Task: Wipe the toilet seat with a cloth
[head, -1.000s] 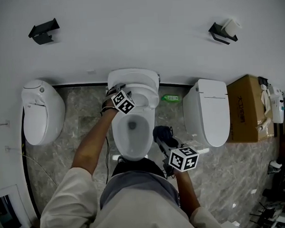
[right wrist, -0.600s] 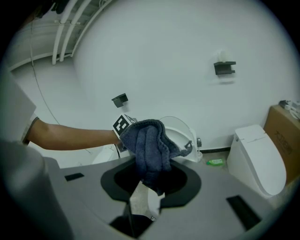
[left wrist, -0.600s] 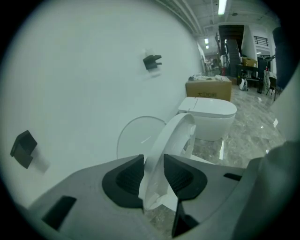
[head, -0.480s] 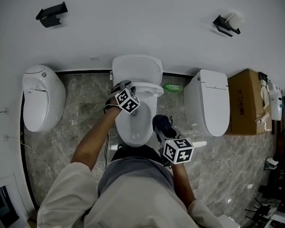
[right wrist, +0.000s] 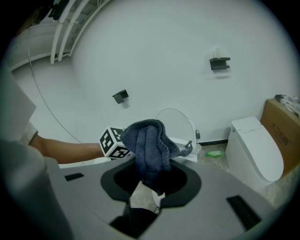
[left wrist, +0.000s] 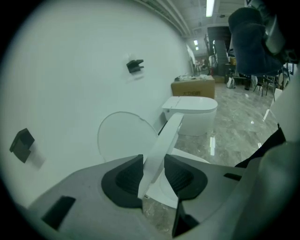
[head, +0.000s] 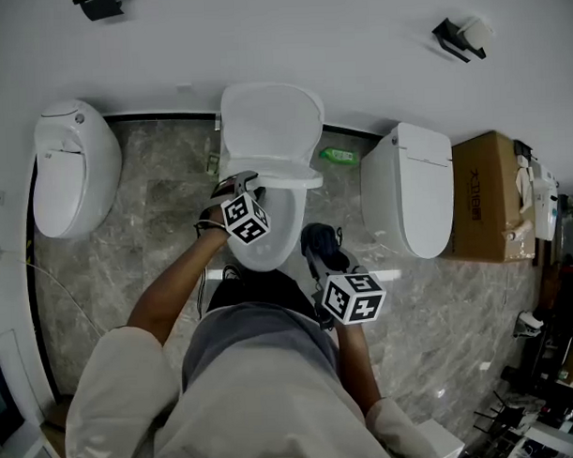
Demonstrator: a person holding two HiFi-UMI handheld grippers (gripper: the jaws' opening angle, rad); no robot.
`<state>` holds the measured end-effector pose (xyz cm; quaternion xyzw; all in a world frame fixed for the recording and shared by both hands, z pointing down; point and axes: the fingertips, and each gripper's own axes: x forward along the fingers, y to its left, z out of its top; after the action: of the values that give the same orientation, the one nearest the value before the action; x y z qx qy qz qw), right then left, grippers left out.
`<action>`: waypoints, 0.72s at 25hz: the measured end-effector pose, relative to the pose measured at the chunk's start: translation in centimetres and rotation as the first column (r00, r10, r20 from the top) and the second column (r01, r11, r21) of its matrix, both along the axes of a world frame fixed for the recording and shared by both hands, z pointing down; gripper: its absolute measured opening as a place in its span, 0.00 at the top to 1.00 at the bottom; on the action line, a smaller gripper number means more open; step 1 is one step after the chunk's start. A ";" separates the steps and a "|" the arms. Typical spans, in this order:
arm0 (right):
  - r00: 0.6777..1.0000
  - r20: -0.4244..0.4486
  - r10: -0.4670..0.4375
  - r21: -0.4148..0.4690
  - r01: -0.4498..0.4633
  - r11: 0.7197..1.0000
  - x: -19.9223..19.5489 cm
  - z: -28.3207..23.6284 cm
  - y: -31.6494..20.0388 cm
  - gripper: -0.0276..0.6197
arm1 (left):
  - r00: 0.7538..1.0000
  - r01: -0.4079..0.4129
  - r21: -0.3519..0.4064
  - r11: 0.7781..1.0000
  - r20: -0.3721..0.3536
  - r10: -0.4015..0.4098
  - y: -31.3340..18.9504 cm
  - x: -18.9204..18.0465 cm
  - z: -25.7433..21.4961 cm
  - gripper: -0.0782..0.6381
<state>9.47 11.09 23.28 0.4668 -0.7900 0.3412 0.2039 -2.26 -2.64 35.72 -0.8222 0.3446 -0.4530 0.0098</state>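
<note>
A: Pinching what, L gripper (left wrist: 153, 176)?
B: Jaws just closed, pads squeezing thin, glossy white plastic toilet seat (left wrist: 165, 138), tilted half-up.
A: R gripper (right wrist: 149, 180)?
B: Clamps bunched dark-blue knit cloth (right wrist: 149, 140), just right of white oval bowl (head: 276, 244).

The toilet seat (left wrist: 161, 145) is plain white, as are the lid (head: 269, 121) and the wall (head: 261, 36) behind it. My right gripper (right wrist: 149, 180) has grey jaws with black pads, and its cube (head: 353, 298) carries black-and-white square markers. The cloth (right wrist: 149, 140) is dark blue-grey. The floor (head: 164, 209) around the seat is grey veined marble. Right of the seat are a green bottle (head: 338, 156) and, further right, a brown cardboard box (head: 487, 198).
</note>
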 end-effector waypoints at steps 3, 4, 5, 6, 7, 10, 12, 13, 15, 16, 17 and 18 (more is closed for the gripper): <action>1.000 0.020 -0.016 -0.020 0.016 1.000 -0.8 0.7 1.3 0.81 | 0.999 -0.044 -0.031 0.999 0.014 0.044 3.3 0.2 1.5 0.71; 0.999 0.027 -0.023 -0.027 0.024 0.999 -1.2 0.9 1.8 0.81 | 0.998 -0.058 -0.045 0.997 0.018 0.059 4.5 0.1 2.0 0.71; 0.999 0.030 -0.030 -0.035 0.031 0.999 -1.5 1.2 2.2 0.81 | 0.997 -0.068 -0.064 0.996 0.017 0.070 5.7 0.0 2.6 0.71; 0.999 0.031 -0.035 -0.042 0.036 0.998 -1.7 1.4 2.7 0.81 | 0.997 -0.077 -0.089 0.993 0.012 0.078 6.8 0.1 3.1 0.70; 0.999 0.030 -0.038 -0.049 0.040 0.998 -1.7 1.6 3.1 0.81 | 0.996 -0.084 -0.118 0.989 0.004 0.085 7.9 0.2 3.7 0.70; 0.999 0.026 -0.044 -0.070 0.046 0.996 -1.7 2.2 4.1 0.81 | 0.994 -0.110 -0.193 0.975 -0.022 0.108 10.4 0.6 5.1 0.68; 0.998 0.022 -0.052 -0.083 0.053 0.995 -1.7 2.6 4.9 0.81 | 0.992 -0.123 -0.210 0.970 -0.034 0.118 11.5 0.8 5.8 0.68; 0.998 0.020 -0.054 -0.089 0.056 0.994 -1.6 2.9 5.3 0.81 | 0.992 -0.126 -0.214 0.969 -0.040 0.120 12.0 0.9 6.1 0.68; 0.998 0.015 -0.053 -0.106 0.054 0.993 -1.2 3.4 6.2 0.81 | 0.991 -0.129 -0.229 0.965 -0.052 0.120 12.8 1.0 6.8 0.67; 0.999 0.011 -0.049 -0.118 0.050 0.992 -0.9 3.7 6.6 0.81 | 0.991 -0.131 -0.241 0.962 -0.061 0.120 13.3 1.2 7.1 0.67; 0.999 0.006 -0.046 -0.129 0.047 0.991 -0.7 3.9 7.1 0.81 | 0.990 -0.136 -0.252 0.958 -0.071 0.122 13.8 1.5 7.5 0.66; 0.999 0.003 -0.044 -0.141 0.044 0.989 -0.5 4.2 7.5 0.81 | 0.989 -0.143 -0.260 0.955 -0.080 0.126 14.3 1.6 7.8 0.66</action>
<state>8.92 18.61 27.50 0.4337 -0.7739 0.3917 0.2440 -0.69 11.64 43.53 -0.8514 0.2243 -0.4673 -0.0803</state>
